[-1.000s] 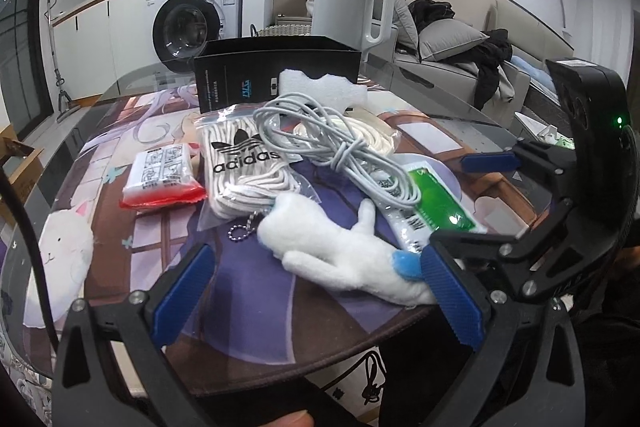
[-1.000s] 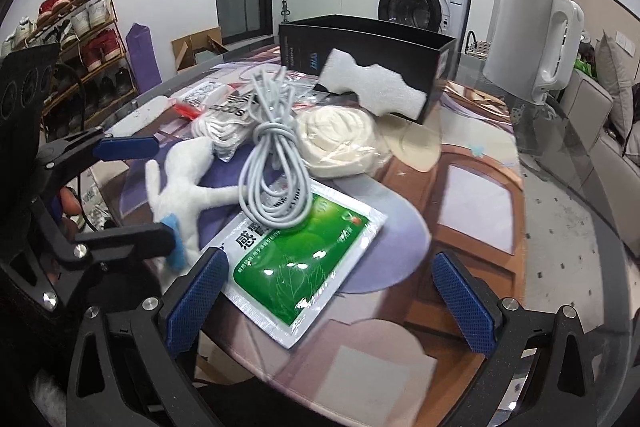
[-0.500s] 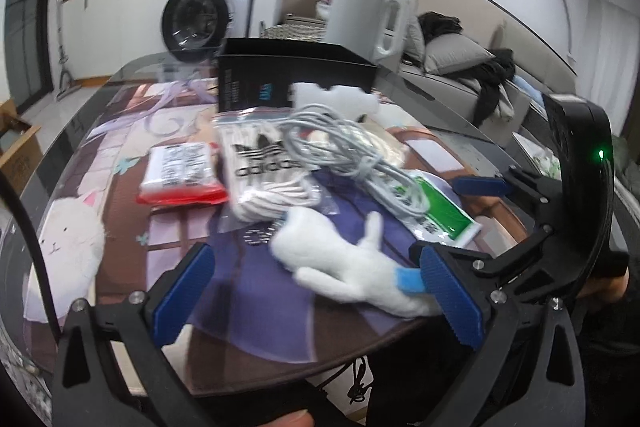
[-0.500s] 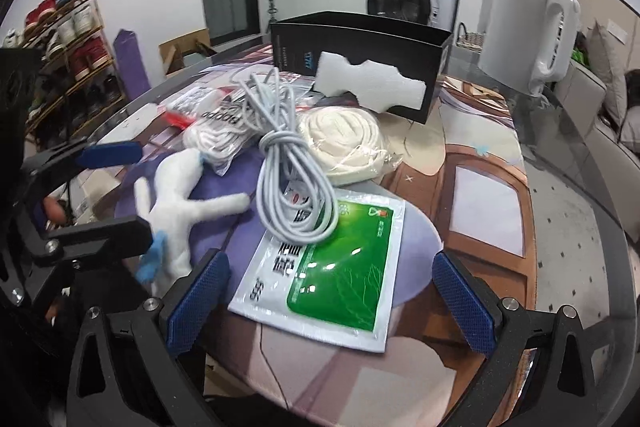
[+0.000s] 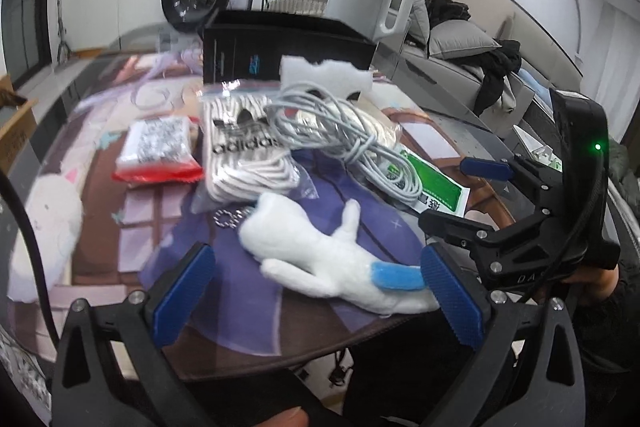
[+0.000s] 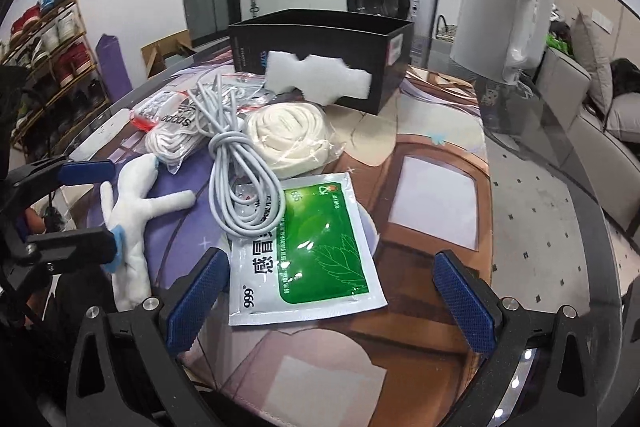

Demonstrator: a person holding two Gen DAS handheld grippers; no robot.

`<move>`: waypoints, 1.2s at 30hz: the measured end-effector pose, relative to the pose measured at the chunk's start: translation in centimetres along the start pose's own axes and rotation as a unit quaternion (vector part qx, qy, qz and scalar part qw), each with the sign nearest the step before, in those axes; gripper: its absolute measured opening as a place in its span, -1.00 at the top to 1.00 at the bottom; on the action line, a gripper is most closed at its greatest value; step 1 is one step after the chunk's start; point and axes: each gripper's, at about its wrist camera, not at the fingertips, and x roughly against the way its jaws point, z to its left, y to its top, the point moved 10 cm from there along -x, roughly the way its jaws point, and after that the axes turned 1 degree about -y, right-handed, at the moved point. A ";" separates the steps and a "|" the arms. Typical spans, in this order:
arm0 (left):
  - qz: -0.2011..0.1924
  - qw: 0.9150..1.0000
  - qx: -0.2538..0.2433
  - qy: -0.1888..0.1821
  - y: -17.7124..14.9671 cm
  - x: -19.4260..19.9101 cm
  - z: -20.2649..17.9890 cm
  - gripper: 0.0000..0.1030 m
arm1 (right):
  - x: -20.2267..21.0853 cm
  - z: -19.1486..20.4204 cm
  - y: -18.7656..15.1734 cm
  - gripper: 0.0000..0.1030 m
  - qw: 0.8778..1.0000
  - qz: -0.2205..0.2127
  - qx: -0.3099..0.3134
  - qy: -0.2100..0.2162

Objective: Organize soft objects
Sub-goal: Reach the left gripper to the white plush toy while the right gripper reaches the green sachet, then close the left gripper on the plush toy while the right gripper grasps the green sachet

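A white plush toy (image 5: pixel 320 259) with a blue tag lies near the table's front edge, right in front of my left gripper (image 5: pixel 318 293), which is open and level with the toy's tail end. In the right wrist view the same toy (image 6: pixel 136 211) sits between the left gripper's fingers (image 6: pixel 84 171). My right gripper (image 6: pixel 331 302) is open and holds nothing, just short of a green sachet (image 6: pixel 316 247). Behind lie a grey cable coil (image 6: pixel 236 179), a bag of adidas laces (image 5: pixel 244 155), a cream roll in plastic (image 6: pixel 292 135) and a white foam piece (image 6: pixel 316 79).
An open black box (image 6: pixel 320 39) stands behind the pile with the foam leaning on it. A white kettle (image 6: pixel 500 19) is at the back right. A red-edged packet (image 5: pixel 156 151) lies left of the laces. The round table's edge (image 6: pixel 560 227) curves close on the right.
Both grippers have shifted and turned a little, so the pile looks nearer. The left gripper's fingers now flank the plush toy's tail end. Nothing on the table has moved or been gripped.
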 end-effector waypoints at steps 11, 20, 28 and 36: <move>0.009 0.997 -0.037 0.066 -0.4 -1.2 -0.5 -1.00 | 0.7 2.4 0.3 -0.32 0.997 -0.007 0.051 0.057; 0.020 0.996 -0.062 0.059 -0.9 -0.7 0.0 -1.00 | 2.2 1.9 -1.0 0.04 0.998 -0.011 0.049 0.046; 0.014 0.996 -0.071 0.043 -0.9 0.0 0.1 -0.67 | 3.0 -0.9 -1.8 0.10 0.999 -0.009 0.029 0.009; -0.005 0.999 -0.049 0.018 -0.3 0.8 1.0 0.23 | 3.6 -3.9 -2.3 0.10 1.000 -0.011 -0.003 -0.017</move>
